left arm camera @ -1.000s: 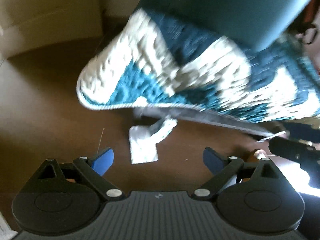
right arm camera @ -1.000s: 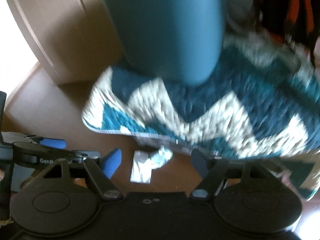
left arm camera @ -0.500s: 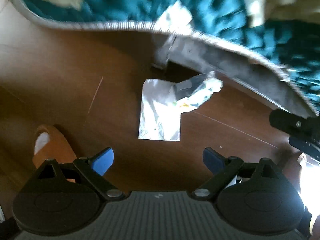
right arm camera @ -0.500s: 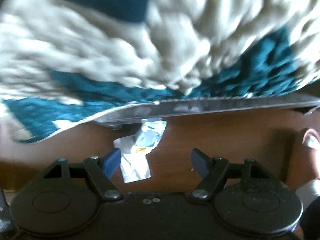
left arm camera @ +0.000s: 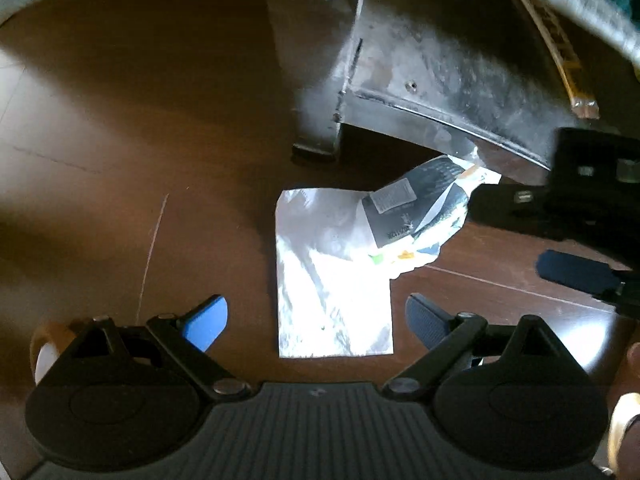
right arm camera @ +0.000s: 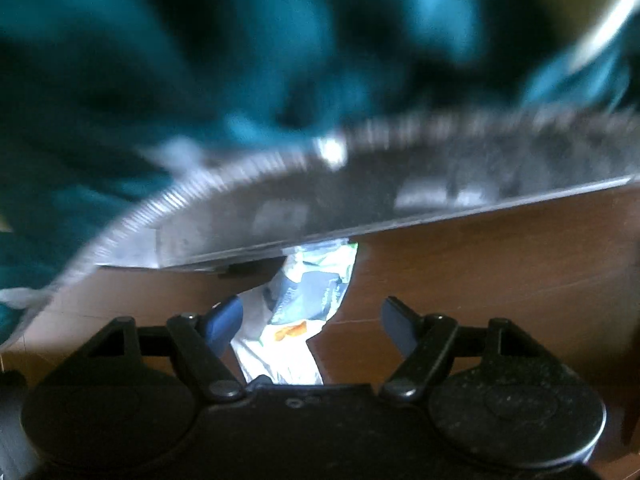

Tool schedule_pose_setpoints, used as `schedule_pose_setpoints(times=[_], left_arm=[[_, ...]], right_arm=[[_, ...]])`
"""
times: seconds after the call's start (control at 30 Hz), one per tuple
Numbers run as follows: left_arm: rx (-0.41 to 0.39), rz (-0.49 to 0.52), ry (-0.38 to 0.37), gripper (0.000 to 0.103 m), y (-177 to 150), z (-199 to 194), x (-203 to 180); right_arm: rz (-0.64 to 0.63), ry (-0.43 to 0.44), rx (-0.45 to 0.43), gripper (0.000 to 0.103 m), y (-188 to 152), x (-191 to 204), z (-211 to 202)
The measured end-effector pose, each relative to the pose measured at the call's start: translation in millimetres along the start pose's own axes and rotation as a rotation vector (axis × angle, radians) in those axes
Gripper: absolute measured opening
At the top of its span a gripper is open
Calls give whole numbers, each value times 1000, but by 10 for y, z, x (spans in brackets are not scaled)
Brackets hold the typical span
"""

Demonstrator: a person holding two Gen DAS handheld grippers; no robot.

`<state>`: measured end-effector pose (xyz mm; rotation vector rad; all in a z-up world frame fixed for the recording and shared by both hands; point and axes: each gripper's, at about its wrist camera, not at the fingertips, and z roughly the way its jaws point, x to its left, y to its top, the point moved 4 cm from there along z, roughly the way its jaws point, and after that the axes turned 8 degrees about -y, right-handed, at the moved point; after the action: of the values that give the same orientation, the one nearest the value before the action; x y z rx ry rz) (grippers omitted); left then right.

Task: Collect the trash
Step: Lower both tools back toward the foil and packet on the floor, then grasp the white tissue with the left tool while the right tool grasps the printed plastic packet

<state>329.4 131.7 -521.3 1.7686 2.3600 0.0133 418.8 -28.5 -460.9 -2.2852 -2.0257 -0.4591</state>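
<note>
We see a dark brown wooden floor (left arm camera: 120, 128) filling most of the left wrist view, with a thin pale scratch running down its left part. Across the top of the right wrist view hangs a blurred teal cover (right arm camera: 280, 40) with a ribbed grey hem, draped over a grey metal frame (left arm camera: 440, 80) whose rail crosses the upper right of the left wrist view. A leg of that frame stands on the floor just above the middle of that view.

Below the rail, in the centre of the left wrist view, a torn silver wrapper (left arm camera: 332, 272) lies flat on the floor. Its crumpled printed end points to the upper right, close to the rail. In the right wrist view the same wrapper (right arm camera: 296, 320) sits in the lower middle, its top end tucked under the frame edge.

Our left hand-held gripper (left arm camera: 316, 320) hangs over the wrapper with its blue pads (left arm camera: 208, 320) spread wide, one on each side of the foil's lower end; neither pad presses on it. Our right hand-held gripper (right arm camera: 312, 320) stands wide open too. Its left pad (right arm camera: 224, 320) is at the wrapper's edge, though we cannot tell if they touch. That gripper also shows at the right edge of the left wrist view, near the wrapper's crumpled end.
</note>
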Motion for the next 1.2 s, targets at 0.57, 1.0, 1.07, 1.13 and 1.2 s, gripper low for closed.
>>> schedule_pose_setpoints(times=[0.57,1.0,1.07,1.13,1.2], left_arm=[[6,59,41,76,-13,455,-52],[-15,74,-14,31,-32,480,-114],[-13,73,-21,18,-33,472,-127],[-8,61,-41,11,-27,466,-104],[6,45,-59,7,-23,466,-86]], right_arm=[[-6,-111,61,73,131,73,546],[-37,-155,58,31,36,49,747],[-16,-136,79,22,15,0,766],[-22,-134,70,21,10,-21,742],[-35,-134,65,14,-16,-61,731]])
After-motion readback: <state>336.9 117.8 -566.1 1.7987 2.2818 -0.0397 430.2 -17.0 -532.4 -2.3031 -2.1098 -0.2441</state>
